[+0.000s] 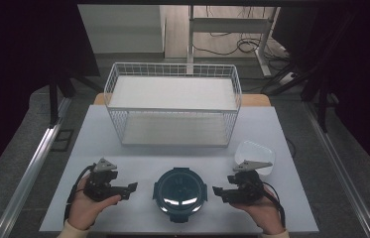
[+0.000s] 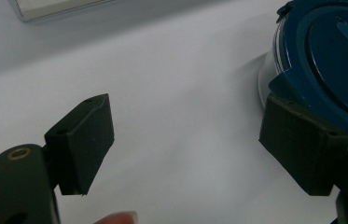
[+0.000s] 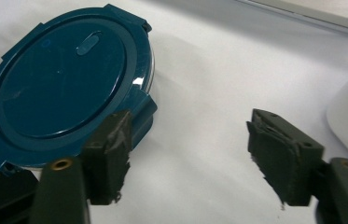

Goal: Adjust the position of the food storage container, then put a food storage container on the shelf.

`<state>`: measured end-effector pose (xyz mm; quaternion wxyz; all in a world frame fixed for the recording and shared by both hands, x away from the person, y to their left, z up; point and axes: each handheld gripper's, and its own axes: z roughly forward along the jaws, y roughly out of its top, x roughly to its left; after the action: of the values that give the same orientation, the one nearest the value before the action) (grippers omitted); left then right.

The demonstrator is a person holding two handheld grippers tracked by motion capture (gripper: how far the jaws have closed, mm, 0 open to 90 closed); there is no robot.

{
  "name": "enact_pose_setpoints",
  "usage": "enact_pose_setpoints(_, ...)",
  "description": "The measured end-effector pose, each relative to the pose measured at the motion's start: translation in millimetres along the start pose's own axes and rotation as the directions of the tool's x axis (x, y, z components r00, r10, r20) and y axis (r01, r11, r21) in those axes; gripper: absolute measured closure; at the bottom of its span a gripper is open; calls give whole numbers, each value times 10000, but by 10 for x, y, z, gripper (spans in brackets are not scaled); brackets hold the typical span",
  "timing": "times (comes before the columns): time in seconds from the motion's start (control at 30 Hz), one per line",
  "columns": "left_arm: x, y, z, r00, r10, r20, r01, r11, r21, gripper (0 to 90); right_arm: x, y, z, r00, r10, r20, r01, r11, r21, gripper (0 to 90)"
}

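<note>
On a pale grey table (image 1: 296,208) in a dim room, with a white wire basket (image 1: 172,104) at its far side, the high view shows a round container with a dark blue plastic lid (image 1: 179,193) lying unheld between the left gripper (image 1: 132,187) and right gripper (image 1: 215,189), so the lid looks pressed on and any lifting is still to do. In the left gripper view the jaws gape empty, the container just beyond one jaw. In the right gripper view the jaws likewise stand wide apart and empty, pointing level across the table beside the container.

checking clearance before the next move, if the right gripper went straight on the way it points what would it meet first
Most likely the blue-lidded round container. In the high view the open right gripper points across the white table toward it, with bare table between them. Depth is hard to judge.
</note>
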<state>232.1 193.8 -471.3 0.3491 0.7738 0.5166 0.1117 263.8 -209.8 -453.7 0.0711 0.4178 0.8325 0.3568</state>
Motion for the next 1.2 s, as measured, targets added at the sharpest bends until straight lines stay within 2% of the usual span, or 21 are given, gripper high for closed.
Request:
enact_pose_setpoints(0.1, 2, 1, -10, 10000, -21, 7, 21, 10000, -45, 173, -10, -10, 11, 9999, 131, -93, -131, 9999, 4, 262)
enact_pose_setpoints(0.13, 2, 1, -13, 10000, -16, 38, 16, 10000, -89, 173, -20, -14, 17, 9994, 246, -250, -245, 9997, 23, 260)
enact_pose_setpoints(0.2, 0, 4, -26, 9996, 4, 296, 1, 9998, -178, 172, -23, -16, 20, 9988, 346, -343, -347, 9994, -15, 249)
enact_pose_setpoints(0.4, -10, 5, -40, 9993, 0, 367, 11, 9996, -282, 177, -16, -19, 30, 9974, 451, -556, -460, 9988, -163, 225)
enact_pose_setpoints(0.63, -1, 7, -51, 9988, -188, 451, 205, 9990, -394, 179, 1, -25, 66, 9962, 521, -705, -537, 9983, -210, 203)
enact_pose_setpoints(0.67, 8, 8, -45, 9981, -160, 591, 186, 9988, -446, 184, 7, -23, 66, 9961, 507, -721, -526, 9983, -249, 195)
enact_pose_setpoints(0.97, -18, 8, -6, 9956, -243, 905, 285, 9986, -448, 202, 11, -33, 97, 9906, 845, -1079, -890, 9953, -379, 182)
enact_pose_setpoints(1.0, -25, 10, 5, 9932, -314, 1119, 369, 9982, -474, 203, 26, -30, 105, 9889, 881, -1194, -935, 9948, -400, 180)
enact_pose_setpoints(1.13, -15, 5, 47, 9888, -558, 1387, 626, 9970, -457, 210, 49, -27, 126, 9868, 935, -1322, -991, 9944, -368, 177)
enact_pose_setpoints(1.17, -12, 3, 70, 9859, -661, 1538, 731, 9965, -403, 214, 57, -27, 139, 9860, 953, -1369, -1012, 9942, -361, 176)
enact_pose_setpoints(1.2, -17, -3, 108, 9798, -797, 1832, 870, 9957, -325, 221, 65, -27, 163, 9844, 1011, -1440, -1064, 9939, -296, 174)
